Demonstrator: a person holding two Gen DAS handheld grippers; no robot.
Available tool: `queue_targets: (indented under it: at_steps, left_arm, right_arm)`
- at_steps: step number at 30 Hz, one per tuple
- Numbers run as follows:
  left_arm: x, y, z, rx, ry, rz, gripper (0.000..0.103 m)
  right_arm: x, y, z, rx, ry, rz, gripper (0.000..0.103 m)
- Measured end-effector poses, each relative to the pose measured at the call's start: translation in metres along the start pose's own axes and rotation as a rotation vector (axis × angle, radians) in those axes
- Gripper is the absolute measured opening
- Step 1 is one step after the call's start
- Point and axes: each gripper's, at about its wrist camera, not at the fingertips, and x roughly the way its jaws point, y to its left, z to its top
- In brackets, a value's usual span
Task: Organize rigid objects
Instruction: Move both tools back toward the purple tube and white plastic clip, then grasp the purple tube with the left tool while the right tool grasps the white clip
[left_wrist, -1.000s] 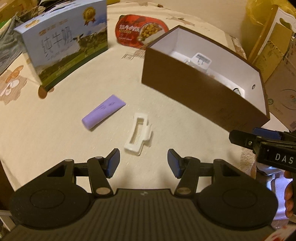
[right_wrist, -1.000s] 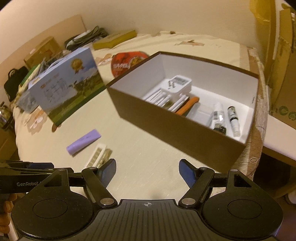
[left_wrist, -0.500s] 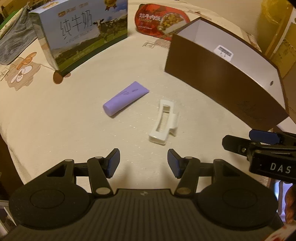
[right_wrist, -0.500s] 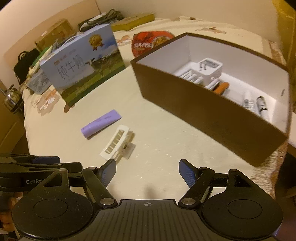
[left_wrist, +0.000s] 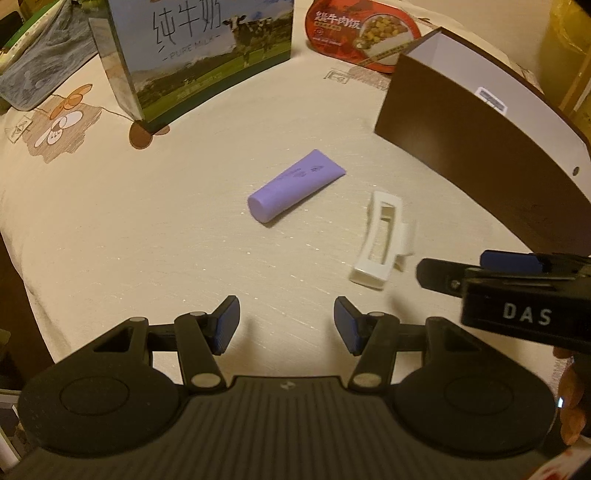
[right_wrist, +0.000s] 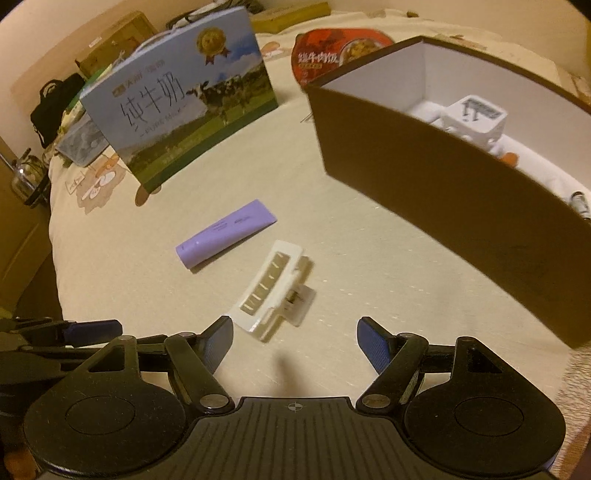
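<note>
While both tongs stand spread and empty, the white hair clip (right_wrist: 274, 288) lies just ahead of the right gripper (right_wrist: 294, 345), probably the nearer. Its long axis runs away toward the brown box (right_wrist: 436, 206); the left gripper (left_wrist: 286, 325) faces the purple tube (left_wrist: 295, 190)

Matt purple plastic tube (left_wrist: 293, 189), glossy white plastic hair clip (left_wrist: 380, 242), woven cream tablecloth (left_wrist: 147, 236), brown cardboard box (right_wrist: 461, 206)

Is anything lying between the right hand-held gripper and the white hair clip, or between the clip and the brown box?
Nothing visible. The right hand-held gripper, jaws open and empty, faces the white hair clip across bare tablecloth. The purple tube lies off to the side, away from the brown box.
</note>
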Motion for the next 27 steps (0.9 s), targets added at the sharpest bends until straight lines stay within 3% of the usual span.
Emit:
queue_targets:
  at_steps: [9,18,27]
  left_arm:
    - [0.022,0.022,0.005,0.006,0.001,0.016,0.051]
    - [0.041,0.039,0.017,0.054,-0.019,0.015,0.051]
    - [0.060,0.024,0.040,0.182,-0.070,-0.029,0.052]
  right_arm:
    - [0.036,0.016,0.011,-0.002,0.028,-0.020,0.071]
    - [0.070,0.016,0.020,0.023,0.067,-0.071,0.058]
    - [0.076,0.011,0.031,-0.077,0.013,-0.162,0.040]
